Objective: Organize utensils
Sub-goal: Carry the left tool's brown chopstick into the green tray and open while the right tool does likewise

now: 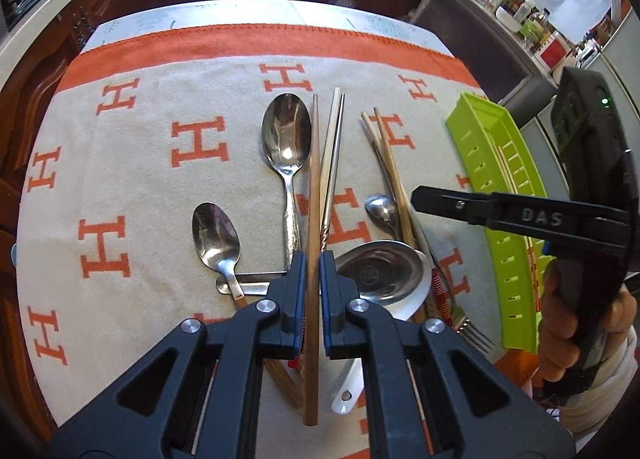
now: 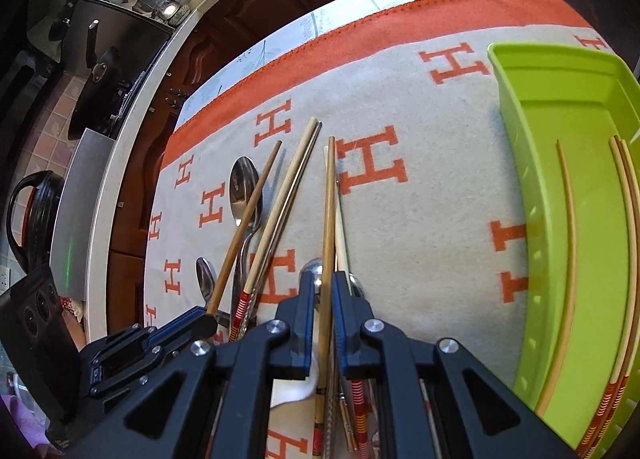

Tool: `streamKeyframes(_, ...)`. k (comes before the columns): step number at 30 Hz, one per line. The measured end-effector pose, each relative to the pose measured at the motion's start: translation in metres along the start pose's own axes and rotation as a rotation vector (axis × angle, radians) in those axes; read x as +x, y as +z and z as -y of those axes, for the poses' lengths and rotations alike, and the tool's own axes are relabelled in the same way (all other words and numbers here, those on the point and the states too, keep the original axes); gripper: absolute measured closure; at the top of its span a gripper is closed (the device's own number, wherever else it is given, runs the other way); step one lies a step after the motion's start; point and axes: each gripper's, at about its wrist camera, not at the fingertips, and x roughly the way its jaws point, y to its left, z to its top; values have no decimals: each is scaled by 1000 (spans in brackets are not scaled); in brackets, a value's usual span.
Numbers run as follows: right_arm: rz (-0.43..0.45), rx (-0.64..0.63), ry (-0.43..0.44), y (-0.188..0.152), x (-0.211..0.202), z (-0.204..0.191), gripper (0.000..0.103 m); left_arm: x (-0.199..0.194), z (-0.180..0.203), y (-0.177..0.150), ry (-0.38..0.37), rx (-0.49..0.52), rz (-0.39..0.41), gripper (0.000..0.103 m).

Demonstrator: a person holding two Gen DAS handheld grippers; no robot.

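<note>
Two claws each pinch one chopstick lengthwise along their fingers above the blanket-covered surface: left claw shut on a brown chopstick, right claw on a bamboo chopstick, nearer the green tray to its right.

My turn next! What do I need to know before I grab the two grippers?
Left gripper: jaws shut on a brown chopstick from the pile.
Right gripper: jaws shut on a bamboo chopstick, its tip raised over the blanket.
Green tray, on the right: several chopsticks already lie in it.
Left on the blanket: the big spoon, small spoon, fork, steel ladle, more chopsticks.
Next, probably: put both held chopsticks in the tray, then sort the rest.
</note>
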Motion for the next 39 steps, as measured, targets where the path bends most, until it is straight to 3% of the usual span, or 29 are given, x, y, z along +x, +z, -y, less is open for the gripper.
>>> streamKeyframes(10, -1, -47, -104, 0, 16, -15, 93, -5, 0, -10, -10, -45, 16, 98)
streamKeyframes(17, 44, -113, -197, -4, 20, -26, 96, -7, 2, -16, -25, -58, 18, 98)
streamKeyframes(29, 71, -46, 10, -9, -26, -8, 97, -41, 21, -22, -53, -48, 86, 98)
streamKeyframes(39, 153, 3, 45, -28, -100, 20, 97, -75, 82, -27, -109, 22, 134, 98)
